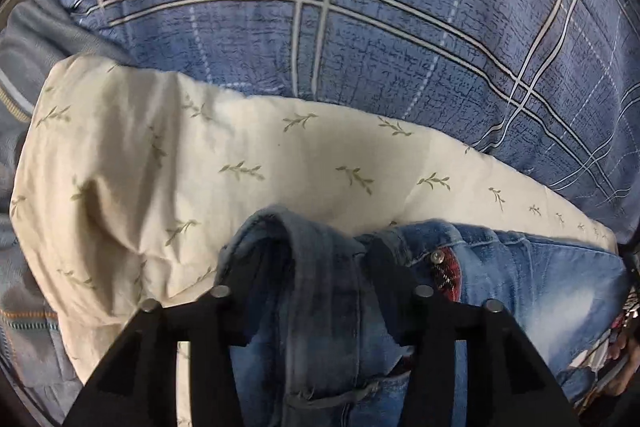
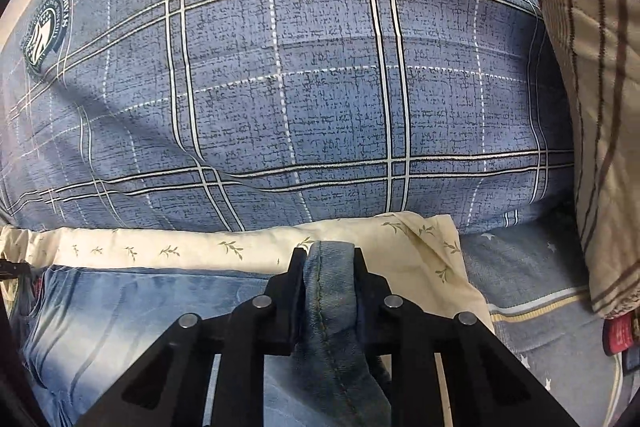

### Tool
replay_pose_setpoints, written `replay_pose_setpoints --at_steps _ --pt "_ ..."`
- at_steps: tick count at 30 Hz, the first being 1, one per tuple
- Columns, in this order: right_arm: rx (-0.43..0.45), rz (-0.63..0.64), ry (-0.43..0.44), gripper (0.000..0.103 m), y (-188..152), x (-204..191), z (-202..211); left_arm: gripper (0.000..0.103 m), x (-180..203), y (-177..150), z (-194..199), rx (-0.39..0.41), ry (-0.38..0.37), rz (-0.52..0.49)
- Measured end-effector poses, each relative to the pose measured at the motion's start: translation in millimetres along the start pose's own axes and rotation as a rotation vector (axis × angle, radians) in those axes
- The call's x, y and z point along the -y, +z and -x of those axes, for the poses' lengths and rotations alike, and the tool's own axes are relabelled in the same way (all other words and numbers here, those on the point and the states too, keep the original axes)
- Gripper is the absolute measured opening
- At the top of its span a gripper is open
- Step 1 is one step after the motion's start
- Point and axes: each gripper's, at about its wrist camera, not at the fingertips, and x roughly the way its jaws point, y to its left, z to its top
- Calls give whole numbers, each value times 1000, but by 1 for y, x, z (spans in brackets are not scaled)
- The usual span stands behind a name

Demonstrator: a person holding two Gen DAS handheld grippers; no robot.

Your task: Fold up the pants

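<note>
Ahead: blue plaid duvet [image 2: 312, 87] rises as a bulky wall beyond the cream leaf-print cloth [image 1: 248, 155]. Right edge: striped pillow [image 2: 592, 107] blocks passage. Open strip: star-print bed sheet [image 2: 520, 275] between cloth and pillow.

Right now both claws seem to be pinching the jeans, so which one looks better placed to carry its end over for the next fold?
Probably the right gripper: it pinches one narrow hem of the jeans cleanly. The left gripper holds a thick bunch near the metal button, likely the heavier waist end.
</note>
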Motion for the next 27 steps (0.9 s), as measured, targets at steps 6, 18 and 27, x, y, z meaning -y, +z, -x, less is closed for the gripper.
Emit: replay_pose_setpoints --at_steps 6,18,27 --pt "32 -13 25 22 3 3 14 7 12 -9 34 142 -24 -22" --pt "147 -103 125 21 -54 35 128 8 -17 -107 177 372 -178 -68" --pt "97 -119 165 22 -173 64 194 8 -53 -259 193 341 -154 -160"
